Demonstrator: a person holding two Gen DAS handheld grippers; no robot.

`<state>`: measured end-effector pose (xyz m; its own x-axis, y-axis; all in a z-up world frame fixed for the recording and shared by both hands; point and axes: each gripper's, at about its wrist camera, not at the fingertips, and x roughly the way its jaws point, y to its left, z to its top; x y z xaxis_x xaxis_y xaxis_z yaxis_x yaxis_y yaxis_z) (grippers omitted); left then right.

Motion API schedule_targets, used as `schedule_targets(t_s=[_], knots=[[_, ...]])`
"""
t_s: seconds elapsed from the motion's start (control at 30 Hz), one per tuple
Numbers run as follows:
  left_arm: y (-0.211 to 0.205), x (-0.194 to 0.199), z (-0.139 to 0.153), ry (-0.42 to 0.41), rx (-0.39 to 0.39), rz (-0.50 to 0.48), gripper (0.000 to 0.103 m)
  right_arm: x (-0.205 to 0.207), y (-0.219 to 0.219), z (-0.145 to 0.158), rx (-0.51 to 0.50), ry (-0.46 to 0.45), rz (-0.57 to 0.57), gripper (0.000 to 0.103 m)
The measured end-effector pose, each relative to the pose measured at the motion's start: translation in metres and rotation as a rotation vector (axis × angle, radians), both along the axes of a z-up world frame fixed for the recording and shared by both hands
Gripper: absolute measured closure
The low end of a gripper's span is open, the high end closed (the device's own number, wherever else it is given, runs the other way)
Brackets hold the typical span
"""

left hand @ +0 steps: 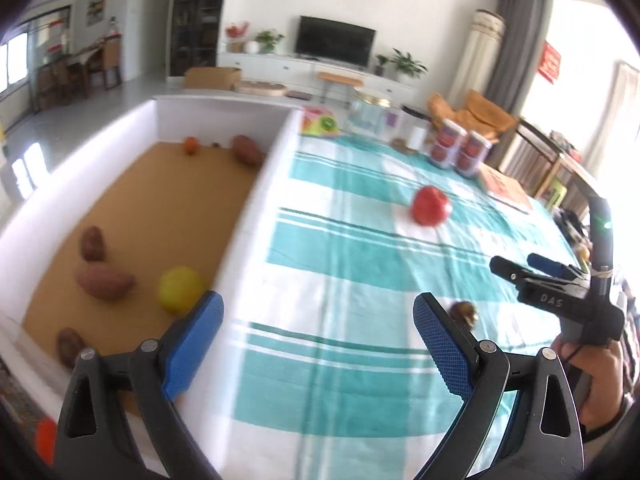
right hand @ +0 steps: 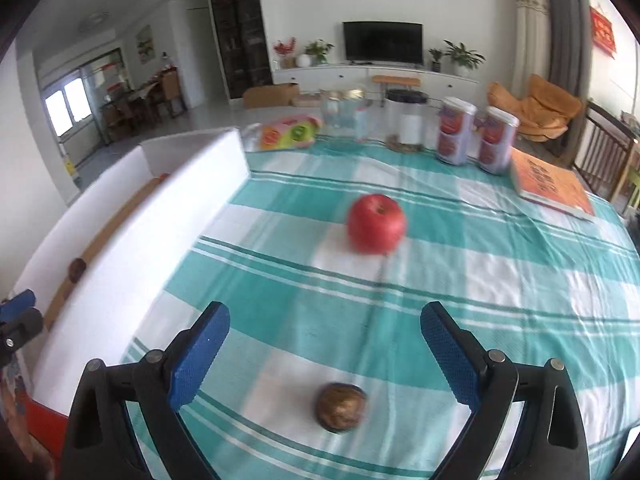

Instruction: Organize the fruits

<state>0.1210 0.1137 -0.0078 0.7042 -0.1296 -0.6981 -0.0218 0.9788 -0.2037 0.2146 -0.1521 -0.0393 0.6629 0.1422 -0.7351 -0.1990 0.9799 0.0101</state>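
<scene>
A red apple (right hand: 376,223) lies on the teal checked tablecloth; it also shows in the left wrist view (left hand: 431,205). A small brown round fruit (right hand: 341,407) lies close below my open, empty right gripper (right hand: 325,338); it shows in the left wrist view (left hand: 464,313) too. A white-walled box (left hand: 224,108) with a brown floor holds a yellow fruit (left hand: 179,288), several brown sweet potatoes (left hand: 105,282) and a small orange fruit (left hand: 191,145). My left gripper (left hand: 318,326) is open and empty beside the box's right wall. The right gripper appears in the left wrist view (left hand: 520,266).
At the table's far side stand two labelled jars (right hand: 476,141), a clear container (right hand: 344,118), a colourful packet (right hand: 289,133) and a white cup (right hand: 409,125). An orange book (right hand: 549,188) lies at the right. The box's white wall (right hand: 152,240) stands to the left.
</scene>
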Motion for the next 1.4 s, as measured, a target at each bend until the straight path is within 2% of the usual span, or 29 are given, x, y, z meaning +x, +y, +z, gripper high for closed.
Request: schedule_targets(t_s=[0.07, 0.17, 0.27, 0.37, 0.5, 0.6, 1.4], knots=[[-0.030, 0.012, -0.023, 0.051, -0.007, -0.068, 0.006, -0.007, -0.043, -0.021, -0.066, 0.020, -0.080, 0.007], [-0.060, 0.028, -0.056, 0.100, 0.001, -0.113, 0.006, -0.020, -0.091, -0.050, -0.113, 0.038, -0.178, 0.007], [-0.077, 0.040, -0.077, 0.117, 0.043, -0.119, 0.007, -0.030, -0.127, -0.064, -0.080, 0.052, -0.245, 0.007], [-0.086, 0.044, -0.089, 0.112, 0.117, -0.114, 0.007, -0.031, -0.145, -0.071, -0.016, 0.074, -0.278, 0.007], [-0.090, 0.042, -0.095, 0.114, 0.178, -0.108, 0.006, -0.028, -0.143, -0.074, 0.013, 0.087, -0.260, 0.003], [-0.089, 0.042, -0.096, 0.119, 0.199, -0.108, 0.006, -0.026, -0.138, -0.077, -0.010, 0.098, -0.256, 0.000], [-0.089, 0.046, -0.099, 0.126, 0.185, -0.114, 0.001, -0.023, -0.134, -0.079, -0.034, 0.103, -0.262, 0.000]])
